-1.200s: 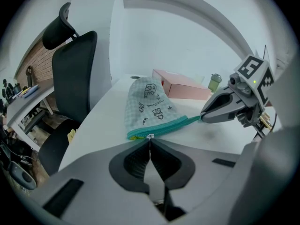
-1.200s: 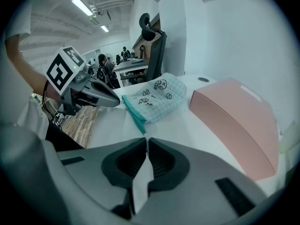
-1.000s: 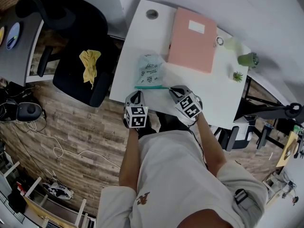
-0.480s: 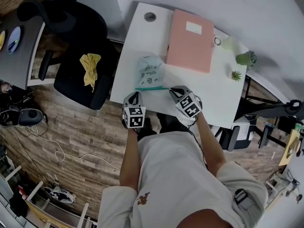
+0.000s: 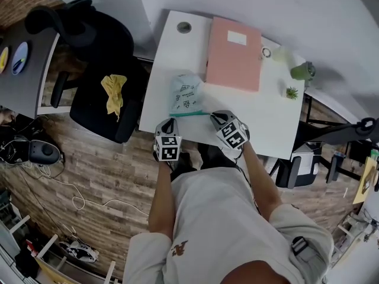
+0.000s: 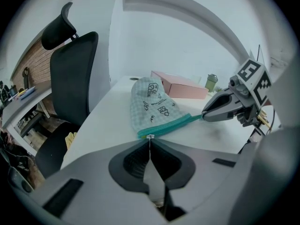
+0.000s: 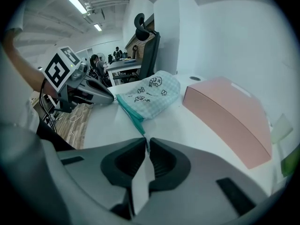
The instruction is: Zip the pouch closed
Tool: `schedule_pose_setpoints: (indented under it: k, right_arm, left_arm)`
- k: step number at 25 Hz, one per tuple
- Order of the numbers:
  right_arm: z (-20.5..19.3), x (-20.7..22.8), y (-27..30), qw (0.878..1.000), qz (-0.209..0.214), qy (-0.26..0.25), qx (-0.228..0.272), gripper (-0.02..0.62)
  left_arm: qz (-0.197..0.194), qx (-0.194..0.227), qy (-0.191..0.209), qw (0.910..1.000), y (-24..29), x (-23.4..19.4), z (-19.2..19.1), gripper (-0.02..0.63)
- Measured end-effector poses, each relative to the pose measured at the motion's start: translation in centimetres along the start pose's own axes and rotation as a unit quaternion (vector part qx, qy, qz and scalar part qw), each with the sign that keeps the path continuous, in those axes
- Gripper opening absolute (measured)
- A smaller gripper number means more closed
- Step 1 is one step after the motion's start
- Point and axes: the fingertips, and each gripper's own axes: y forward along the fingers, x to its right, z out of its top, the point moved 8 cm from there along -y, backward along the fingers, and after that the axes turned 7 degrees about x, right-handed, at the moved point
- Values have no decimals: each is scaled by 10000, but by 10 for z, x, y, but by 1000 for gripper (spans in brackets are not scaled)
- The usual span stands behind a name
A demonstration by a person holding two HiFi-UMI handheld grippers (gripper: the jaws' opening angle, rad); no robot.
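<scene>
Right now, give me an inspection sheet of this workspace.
Surface: white desk, front edge toward the person.
Job's things: checked pouch lying flat, teal zip edge nearest the person; zipped or not, cannot tell.
Clutter: pink folder, green container, small plant, all at the far side.
Grippers: left tongs and right tongs shut on opposite ends of the zip edge.
Cables: white cable loose on the floor.
Surroundings: black chair holding a yellow cloth; wood floor.

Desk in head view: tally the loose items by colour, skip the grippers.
Pink: 1, the binder
Pale blue-green: 1, the pouch
Green: 3, a cup, a paler object, a small plant
Colour unclear: 1, a small ring
Total: 6
</scene>
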Motion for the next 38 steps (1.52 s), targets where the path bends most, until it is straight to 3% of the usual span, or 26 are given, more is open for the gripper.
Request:
schedule_pose_setpoints:
  k: [4, 10, 18, 29, 38]
  right_arm:
    - [1, -8, 1, 9999, -95, -25, -26, 94]
    - [6, -19, -5, 9988, -396, 132, 275, 186]
    - [33, -31, -38, 9883, -880, 497, 1141, 270]
    - [113, -55, -118, 9486, -1756, 75, 2630, 293]
    - [150, -73, -171, 9172, -2217, 30, 3311, 337]
  left_arm:
    - [-79, 13, 97, 9999, -2, 1, -3, 11]
    - [-201, 248, 105, 9994, -14, 3, -3, 87]
    - [-192, 1059, 268, 9938, -56, 5, 27, 165]
    - [-37, 2430, 801, 9667, -135, -1, 99, 262]
    - [-2, 3414, 1088, 9336, -200, -4, 153, 334]
